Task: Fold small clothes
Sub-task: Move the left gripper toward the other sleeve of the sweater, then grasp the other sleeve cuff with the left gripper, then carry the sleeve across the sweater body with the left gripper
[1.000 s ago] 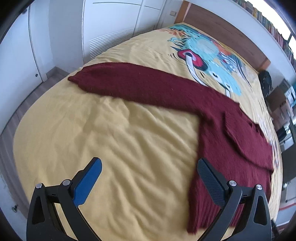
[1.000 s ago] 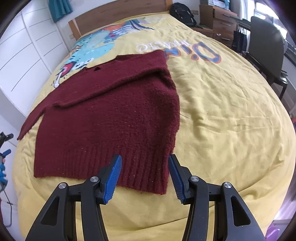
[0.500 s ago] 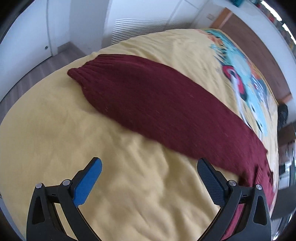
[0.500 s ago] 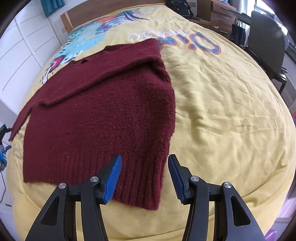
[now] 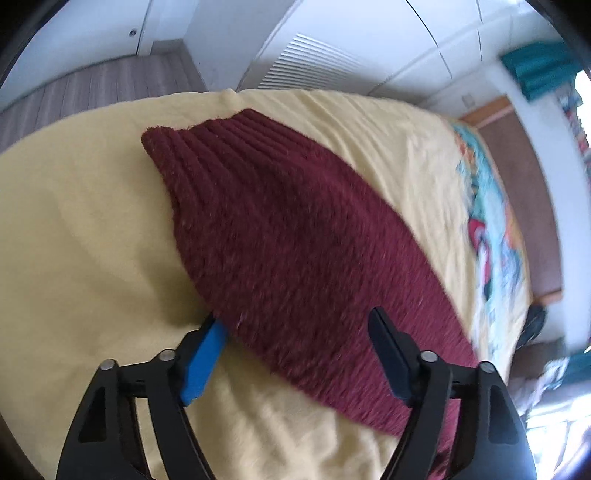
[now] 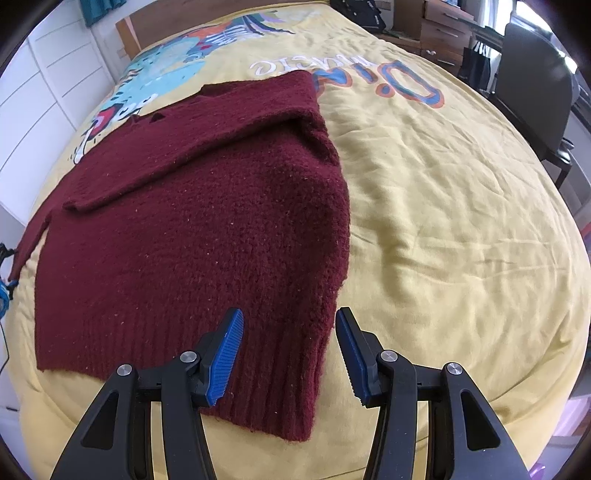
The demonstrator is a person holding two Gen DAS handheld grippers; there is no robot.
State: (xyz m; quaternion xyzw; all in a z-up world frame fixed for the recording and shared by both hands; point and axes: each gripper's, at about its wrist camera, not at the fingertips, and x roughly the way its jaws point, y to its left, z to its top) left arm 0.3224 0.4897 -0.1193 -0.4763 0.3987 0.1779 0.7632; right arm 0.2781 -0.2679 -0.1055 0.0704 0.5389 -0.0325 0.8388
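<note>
A dark red knitted sweater (image 6: 207, 229) lies spread on a bed (image 6: 443, 206) covered with a yellow sheet that carries a cartoon print and large lettering near the headboard. In the right wrist view the garment's body faces the camera with its ribbed hem (image 6: 258, 380) nearest, and one sleeve is folded across the chest toward the left side of the picture. The right gripper (image 6: 290, 356) hovers just above the hem's right corner, its blue-padded fingers spread to a moderate gap on either side of the knit, closing on nothing. The other sleeve trails off toward the left edge of that picture.

In the left wrist view that outstretched sleeve (image 5: 295, 251) runs diagonally across the yellow sheet, its ribbed cuff (image 5: 207, 147) at the far end near the edge of the bed. The left gripper (image 5: 295, 354) stands with its fingers spread wide, straddling the sleeve: the blue-padded finger (image 5: 203, 365) sits at the sleeve's near edge, tucked just under the knit, while the dark finger (image 5: 388, 354) rests over the fabric on the other side. The fabric is not pinched. White wardrobe doors (image 5: 332, 55) with a slatted panel stand beyond the bed, and a dark chair (image 6: 532, 74) and wooden drawers (image 6: 443, 29) are to the right of it
</note>
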